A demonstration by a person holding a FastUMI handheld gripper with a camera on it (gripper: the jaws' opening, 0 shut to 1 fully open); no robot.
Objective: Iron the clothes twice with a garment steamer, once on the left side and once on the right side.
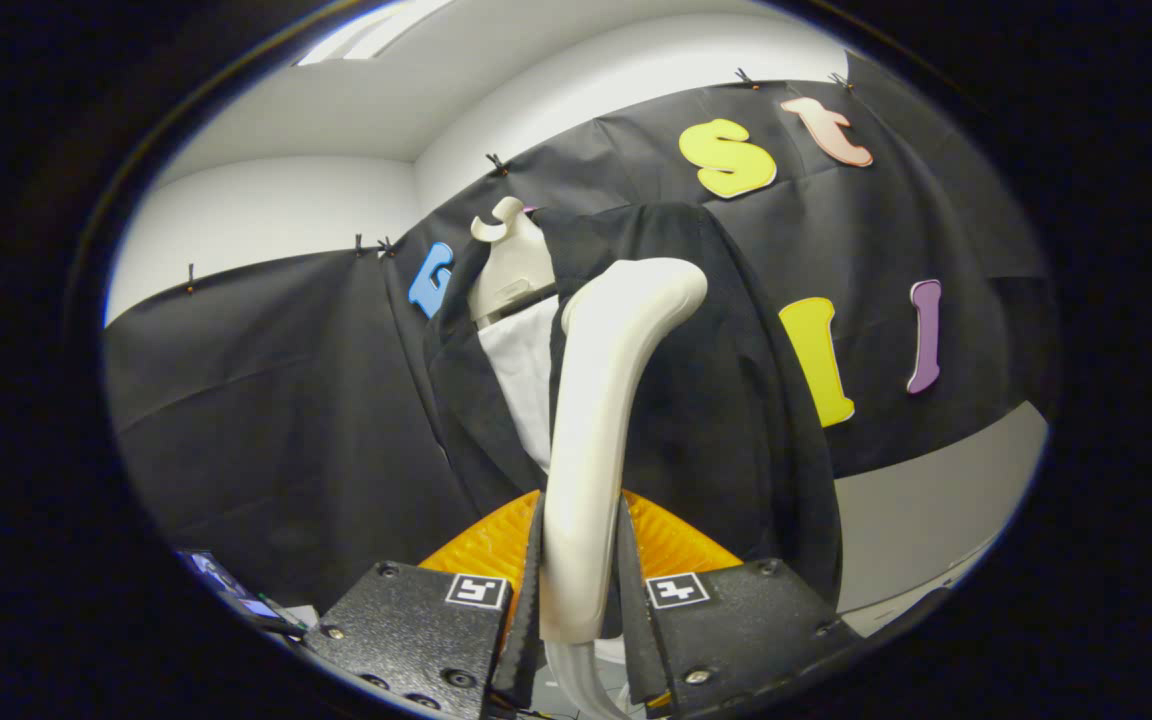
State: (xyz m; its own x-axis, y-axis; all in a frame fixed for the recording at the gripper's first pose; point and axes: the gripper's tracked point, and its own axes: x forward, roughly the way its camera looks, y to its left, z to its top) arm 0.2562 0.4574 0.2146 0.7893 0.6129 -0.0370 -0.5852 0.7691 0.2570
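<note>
The gripper (581, 590) is clenched on the cream handle of the garment steamer (596, 420), both fingers (526, 600) pressing its sides with almost no gap left, and a pale hose (576, 680) drops from the handle's base between them. The handle rises ahead and its head bends right against the black jacket (726, 400), which hangs over a white shirt (521, 370) on a pale mannequin (511, 265). Just beyond the fingers an orange ribbed piece (676, 545) shows low, while bare black cloth wall (266, 400) lies open left and a grey floor strip (926, 500) right.
</note>
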